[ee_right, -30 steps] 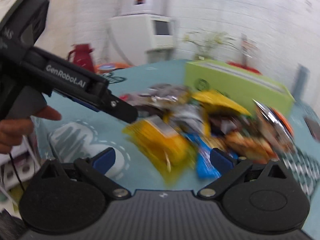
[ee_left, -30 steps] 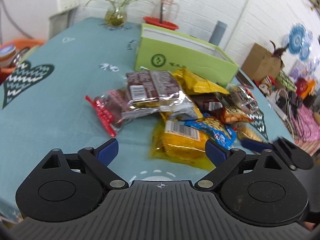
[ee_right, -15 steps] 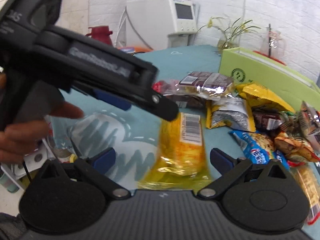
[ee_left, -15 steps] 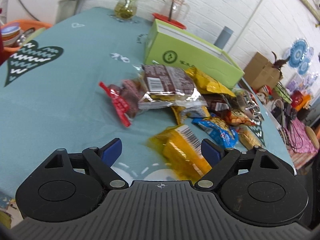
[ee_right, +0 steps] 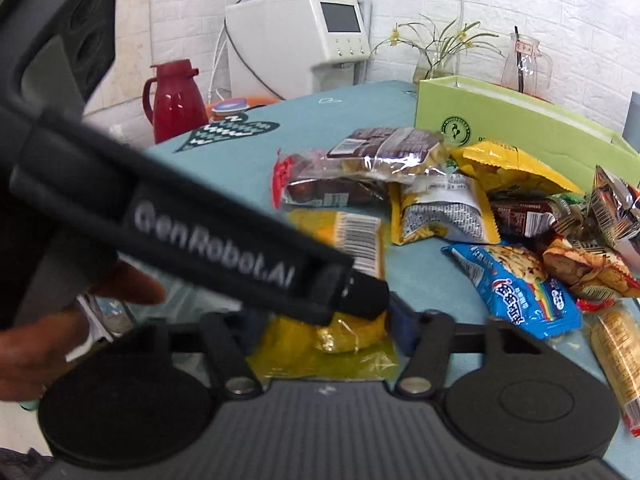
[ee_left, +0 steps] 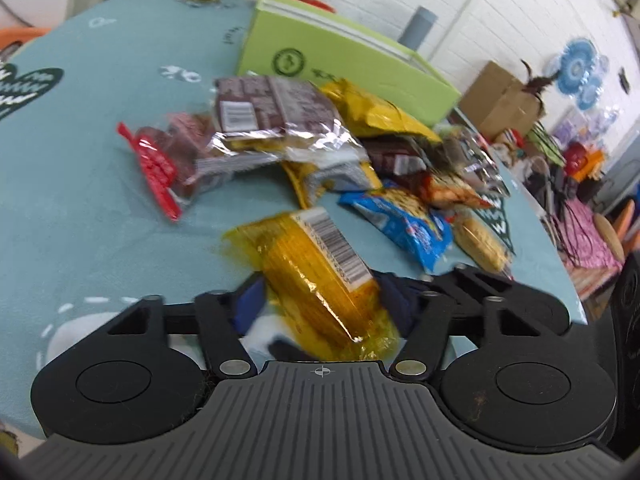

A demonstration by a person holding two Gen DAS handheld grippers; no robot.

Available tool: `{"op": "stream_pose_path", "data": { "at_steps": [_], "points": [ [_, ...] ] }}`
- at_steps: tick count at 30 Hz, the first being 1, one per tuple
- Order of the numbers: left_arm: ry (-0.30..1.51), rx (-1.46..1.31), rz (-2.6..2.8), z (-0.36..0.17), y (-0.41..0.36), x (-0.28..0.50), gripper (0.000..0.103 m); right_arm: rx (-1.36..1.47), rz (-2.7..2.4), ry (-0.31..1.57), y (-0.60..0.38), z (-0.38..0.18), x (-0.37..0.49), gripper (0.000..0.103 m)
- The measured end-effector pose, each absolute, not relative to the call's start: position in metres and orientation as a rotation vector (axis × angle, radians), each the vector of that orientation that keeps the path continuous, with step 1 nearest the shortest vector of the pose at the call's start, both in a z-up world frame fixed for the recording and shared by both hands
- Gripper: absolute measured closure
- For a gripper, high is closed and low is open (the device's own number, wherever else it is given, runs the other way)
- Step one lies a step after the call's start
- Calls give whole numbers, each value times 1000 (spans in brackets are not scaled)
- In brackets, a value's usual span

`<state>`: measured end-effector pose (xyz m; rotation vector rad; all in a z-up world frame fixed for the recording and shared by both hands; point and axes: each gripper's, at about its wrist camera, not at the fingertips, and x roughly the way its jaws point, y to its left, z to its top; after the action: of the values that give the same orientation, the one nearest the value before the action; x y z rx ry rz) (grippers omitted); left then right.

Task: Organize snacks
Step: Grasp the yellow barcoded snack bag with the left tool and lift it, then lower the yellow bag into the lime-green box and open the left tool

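Observation:
A yellow snack packet with a barcode [ee_left: 316,276] lies at the near edge of a pile of snacks on the teal table. Both grippers have closed in around it. My left gripper [ee_left: 320,308] has its blue pads against the packet's sides. My right gripper [ee_right: 324,320] also pinches the packet [ee_right: 348,332], with the left gripper's body [ee_right: 208,240] crossing in front. A blue packet [ee_left: 404,228] lies to the right, also in the right wrist view [ee_right: 516,288]. The green box [ee_left: 340,56] stands behind the pile.
Other snacks: a brown foil pack [ee_left: 272,112], a red-sealed bag [ee_left: 168,160], a yellow bag [ee_right: 508,168]. A vase [ee_right: 436,60] and glass jug [ee_right: 524,64] stand at the back. A red thermos [ee_right: 176,100] is off the table. The table edge is near me.
Both grippers moved forward and closed from wide open onto the yellow packet. The left gripper's body now crosses lower in the right wrist view.

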<state>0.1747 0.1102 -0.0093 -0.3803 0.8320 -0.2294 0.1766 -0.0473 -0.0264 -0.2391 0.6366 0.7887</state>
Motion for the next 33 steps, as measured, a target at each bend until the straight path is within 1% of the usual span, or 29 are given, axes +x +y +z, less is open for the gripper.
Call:
{"op": "stream_pose_path", "data": {
  "at_steps": [1,3,7,10,13,17,22,25,27,28,29,30,31,32,33],
  "points": [
    [835,-379,-238,-8,109,173,73,-228,796,646,-50,-25,176,47],
    [842,-373,-255,-1,106,171,75,-213,815,650,-57,-18,174,47],
    [779,-349,-300,33,101,173,75,-217,805,563,-66,15,173,45],
    [705,-316,-332,67,99,200,75,-234,775,472,-67,43,199,44],
    [635,-265,-351,97,98,250,75,-250,731,411,-61,66,249,43],
    [610,-191,-351,123,100,337,75,-233,700,445,-47,85,338,43],
    [667,-173,-333,120,112,436,76,-244,672,546,-21,80,428,43],
    [718,-168,-310,98,120,480,75,-243,682,622,-7,62,469,42],
    [740,-167,-292,82,128,496,73,-238,695,656,-1,51,486,40],
    [741,-167,-275,78,131,499,68,-236,694,660,-1,47,488,40],
    [732,-165,-261,76,134,498,63,-235,691,653,-2,46,487,37],
    [715,-167,-250,76,139,495,57,-235,689,632,-6,48,485,32],
    [686,-174,-240,79,143,487,52,-231,689,610,-10,52,481,30],
    [659,-182,-238,83,147,480,50,-225,690,583,-17,57,475,29],
    [628,-192,-240,91,151,468,48,-218,693,558,-23,64,469,26]
  ]
}}
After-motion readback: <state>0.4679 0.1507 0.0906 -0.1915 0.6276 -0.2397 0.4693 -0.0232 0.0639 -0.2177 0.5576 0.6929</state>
